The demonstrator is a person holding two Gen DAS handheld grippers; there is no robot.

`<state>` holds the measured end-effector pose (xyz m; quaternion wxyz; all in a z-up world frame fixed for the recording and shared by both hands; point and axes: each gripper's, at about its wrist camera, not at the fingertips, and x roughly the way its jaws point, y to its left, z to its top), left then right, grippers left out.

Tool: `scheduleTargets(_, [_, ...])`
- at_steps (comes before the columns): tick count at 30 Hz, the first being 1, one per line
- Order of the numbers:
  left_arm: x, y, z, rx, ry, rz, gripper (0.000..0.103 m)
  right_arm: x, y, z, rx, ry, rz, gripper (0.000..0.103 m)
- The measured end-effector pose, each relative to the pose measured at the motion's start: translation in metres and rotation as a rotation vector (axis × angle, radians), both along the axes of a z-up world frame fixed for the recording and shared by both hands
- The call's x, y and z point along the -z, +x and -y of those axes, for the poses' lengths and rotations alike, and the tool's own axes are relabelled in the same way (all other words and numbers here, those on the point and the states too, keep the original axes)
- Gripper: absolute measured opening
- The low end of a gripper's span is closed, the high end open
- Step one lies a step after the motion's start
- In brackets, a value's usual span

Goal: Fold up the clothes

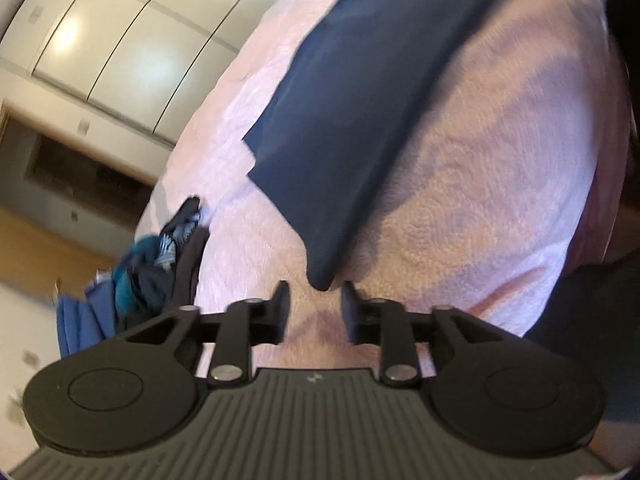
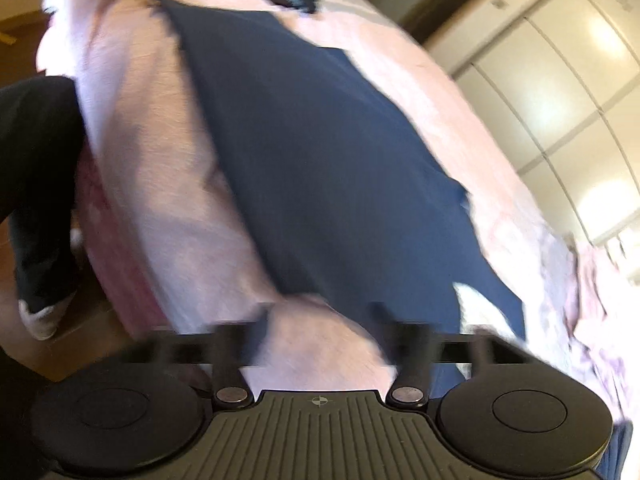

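Navy garment [image 1: 352, 92]: spread flat on pink bedspread [image 1: 500, 168]; near corner just ahead of left gripper [image 1: 314, 310], jaws spread, empty; right gripper [image 2: 320, 332] spread at garment's opposite edge, empty. Step, judged: approaching corners; next calls for pinching both.

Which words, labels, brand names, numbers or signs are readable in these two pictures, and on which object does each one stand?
No readable text in either view.
Left gripper: a small pale mark on its ribbed body, too small to read.
Right gripper: a small crosshair symbol on its ribbed body, no letters.
Dark blue garment: plain, no print or label visible.
Pink bedspread: only a stitched pattern.
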<state>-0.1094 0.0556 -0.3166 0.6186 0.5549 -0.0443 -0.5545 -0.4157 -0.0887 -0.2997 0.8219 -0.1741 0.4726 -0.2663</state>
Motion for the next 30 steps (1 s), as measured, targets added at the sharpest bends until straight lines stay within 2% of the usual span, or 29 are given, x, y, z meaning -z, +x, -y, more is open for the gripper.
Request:
scheduleTargets(6, [-0.031,-0.014,0.002,-0.04,-0.031,-0.091,0.043,-0.019,-0.033,0.016,0.185,0.061,0.064,0.066])
scheduleTargets(8, [-0.035,-0.021,0.006,-0.038,-0.036,-0.107,0.053,-0.025,-0.042,0.017,0.234,0.074,0.082,0.066])
scheduleTargets(11, [-0.04,-0.03,0.011,-0.035,-0.041,-0.13,0.063,-0.034,-0.051,0.012,0.276,0.065,0.1,0.066])
scheduleTargets(16, [-0.048,-0.045,0.019,-0.031,-0.051,-0.169,0.074,-0.044,-0.056,0.011,0.311,0.063,0.114,0.066])
scheduleTargets(22, [-0.048,-0.056,0.032,-0.017,-0.046,-0.183,0.075,-0.051,-0.053,0.015,0.322,0.073,0.13,0.066])
scheduleTargets(30, [-0.04,-0.06,0.046,0.006,-0.029,-0.174,0.075,-0.042,-0.043,0.027,0.34,0.112,0.109,0.067])
